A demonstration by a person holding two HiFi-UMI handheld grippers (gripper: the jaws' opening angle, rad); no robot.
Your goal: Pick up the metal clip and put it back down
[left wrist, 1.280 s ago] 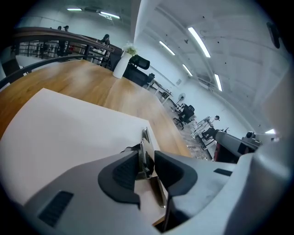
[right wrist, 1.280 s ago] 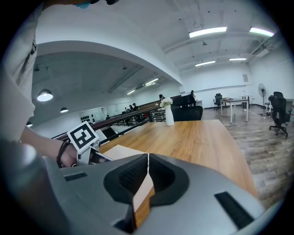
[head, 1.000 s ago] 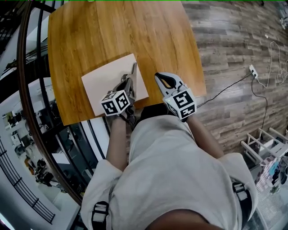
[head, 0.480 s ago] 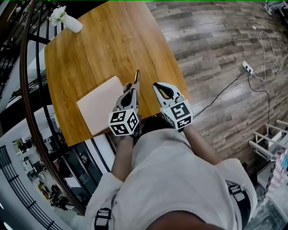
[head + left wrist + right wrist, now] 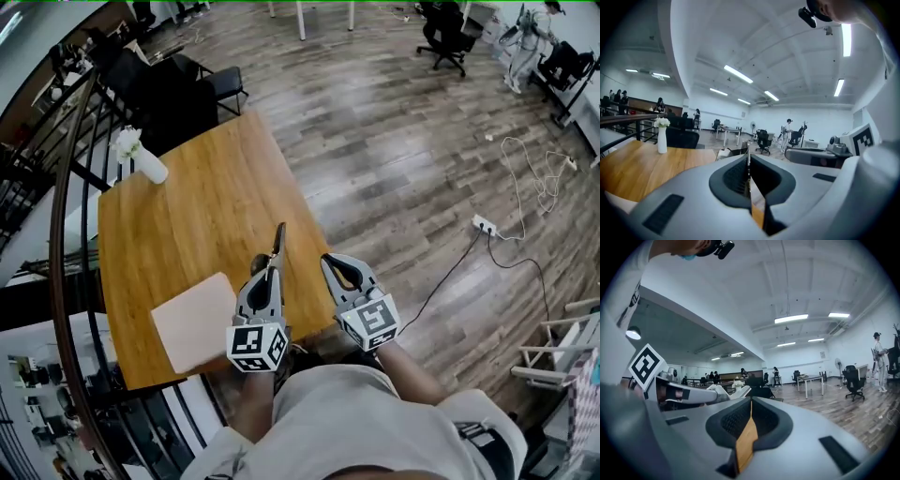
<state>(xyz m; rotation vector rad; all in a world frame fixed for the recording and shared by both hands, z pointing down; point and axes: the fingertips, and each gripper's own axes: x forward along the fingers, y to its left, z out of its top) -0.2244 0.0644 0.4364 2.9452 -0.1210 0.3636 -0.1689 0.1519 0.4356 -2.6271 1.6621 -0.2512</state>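
Left tongs now higher, metal clip between their jaws.

The long, thin metal clip sticks out forward, pinched in the left tongs, up above the wooden worktop.

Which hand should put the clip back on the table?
Left. The left hand-held gripper holds the metal clip above the table; the right hand-held gripper is shut with nothing in it.
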